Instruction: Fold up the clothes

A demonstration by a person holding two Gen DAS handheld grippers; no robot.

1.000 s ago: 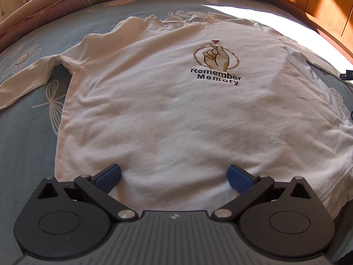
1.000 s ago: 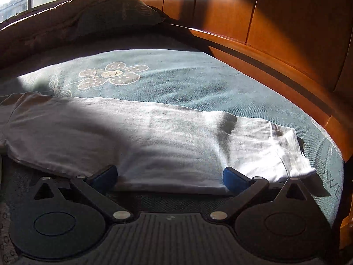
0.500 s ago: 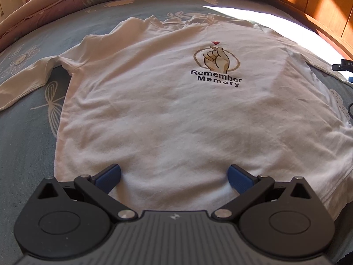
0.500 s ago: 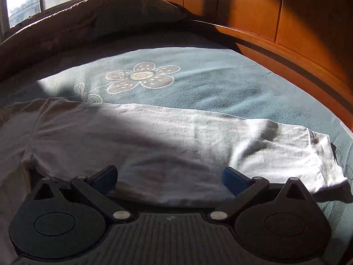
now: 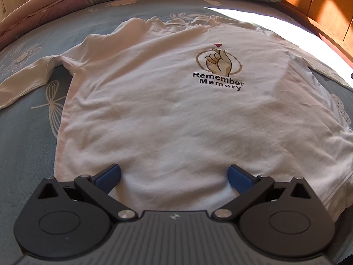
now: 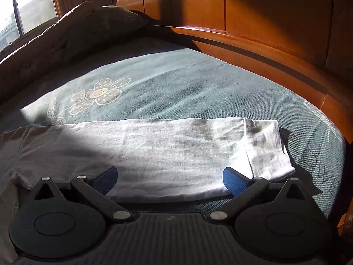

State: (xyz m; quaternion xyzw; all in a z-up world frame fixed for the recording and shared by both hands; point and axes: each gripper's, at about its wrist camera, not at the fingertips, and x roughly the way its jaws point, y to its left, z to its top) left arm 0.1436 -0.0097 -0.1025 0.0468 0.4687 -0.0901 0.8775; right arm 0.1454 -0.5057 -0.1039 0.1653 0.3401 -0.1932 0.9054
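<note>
On the blue floral bedspread [image 5: 28, 132] the white long-sleeved shirt [image 5: 176, 110] lies flat, print up, sleeves out. Left gripper [image 5: 174, 176] hangs over the hem, right gripper [image 6: 168, 177] over the sleeve [image 6: 165, 150]; both have fingers spread, holding nothing. Any pinch should take both fabric layers at the edge.

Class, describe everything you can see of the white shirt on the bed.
The white long-sleeved shirt lies flat, front up, on the blue floral bedspread, hem nearest the left camera. It looks like soft, slightly wrinkled cotton. Its chest print shows a finger-heart hand, a small red heart and "Remember Memory". One sleeve stretches out sideways, its cuff in sunlight. Both grippers are open above the cloth; contact is unclear.
</note>
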